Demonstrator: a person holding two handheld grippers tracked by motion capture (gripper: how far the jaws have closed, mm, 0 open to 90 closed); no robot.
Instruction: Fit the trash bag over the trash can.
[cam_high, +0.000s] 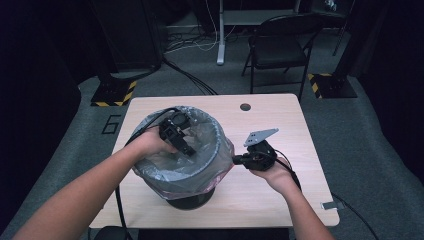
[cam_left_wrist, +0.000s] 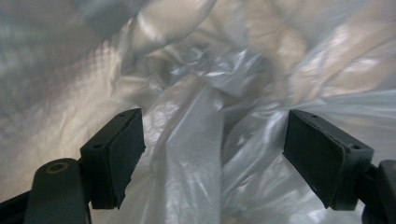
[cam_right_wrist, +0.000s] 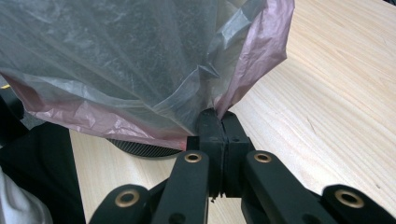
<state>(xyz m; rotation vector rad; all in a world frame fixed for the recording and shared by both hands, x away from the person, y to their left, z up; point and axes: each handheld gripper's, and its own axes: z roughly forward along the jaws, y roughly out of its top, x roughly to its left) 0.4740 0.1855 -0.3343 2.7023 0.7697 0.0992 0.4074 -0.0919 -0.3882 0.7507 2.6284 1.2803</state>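
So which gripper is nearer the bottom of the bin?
Left. The left gripper reaches down inside the bin, jaws open over the bag liner. The right gripper pinches the liner's edge outside the rim.

Thin glossy, crinkled translucent plastic bag (cam_high: 220, 150) lines a bin on the matt pale wood-grain table (cam_high: 280, 125)

Beyond my table's (cam_high: 280, 125) far edge a black folding chair (cam_high: 278, 47) stands on the grey carpet, facing the far right corner. Left of the chair rises a white leg (cam_high: 220, 35) of a desk, with loose cables (cam_high: 190, 45) lying about its foot. A black-and-yellow striped base plate (cam_high: 114, 93) sits just off the far left corner, and a second striped base plate (cam_high: 332, 85) off the far right corner. A round hole (cam_high: 245, 107) pierces the tabletop near the middle of its far edge.
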